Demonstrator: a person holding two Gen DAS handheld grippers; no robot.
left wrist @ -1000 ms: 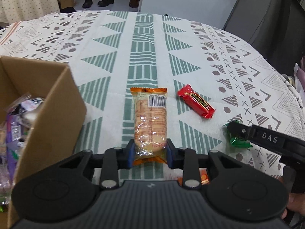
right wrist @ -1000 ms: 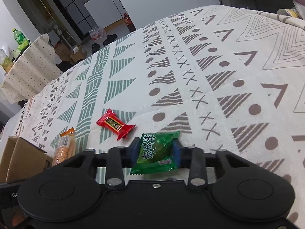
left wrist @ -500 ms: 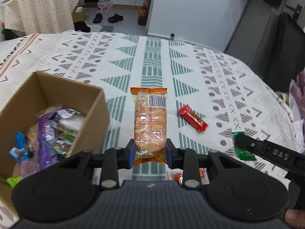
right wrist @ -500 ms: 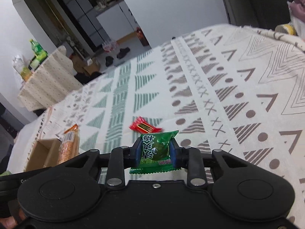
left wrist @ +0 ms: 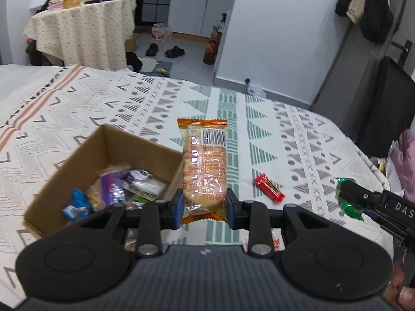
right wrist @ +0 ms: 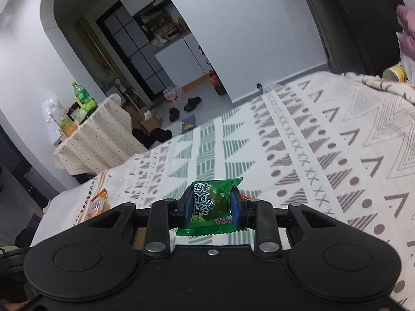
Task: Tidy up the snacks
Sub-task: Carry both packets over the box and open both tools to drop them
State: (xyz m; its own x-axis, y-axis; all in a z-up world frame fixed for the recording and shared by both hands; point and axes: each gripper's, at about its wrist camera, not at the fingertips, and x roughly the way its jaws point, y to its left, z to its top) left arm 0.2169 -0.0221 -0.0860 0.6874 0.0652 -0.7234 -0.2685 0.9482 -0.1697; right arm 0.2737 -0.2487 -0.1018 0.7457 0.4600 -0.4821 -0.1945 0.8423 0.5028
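Observation:
My left gripper [left wrist: 205, 208] is shut on a long orange cracker pack [left wrist: 204, 163], held in the air just right of an open cardboard box [left wrist: 85, 155] with several snack packets inside. My right gripper [right wrist: 210, 210] is shut on a green candy packet [right wrist: 211, 202], also lifted off the table. In the left wrist view the right gripper [left wrist: 347, 197] shows at the right with the green candy [left wrist: 348, 207]. The orange pack [right wrist: 98, 203] shows at the left in the right wrist view. A red candy bar [left wrist: 268, 188] lies on the patterned tablecloth [left wrist: 259, 119] between the grippers.
A small orange-and-white wrapper [left wrist: 275, 242] lies on the cloth just under the left gripper. A dark chair [left wrist: 389, 108] stands at the table's far right edge. A second covered table [left wrist: 83, 26] with bottles stands across the room.
Both grippers have risen and tilted up with their snacks. The left one has moved toward the box, which now shows more fully.

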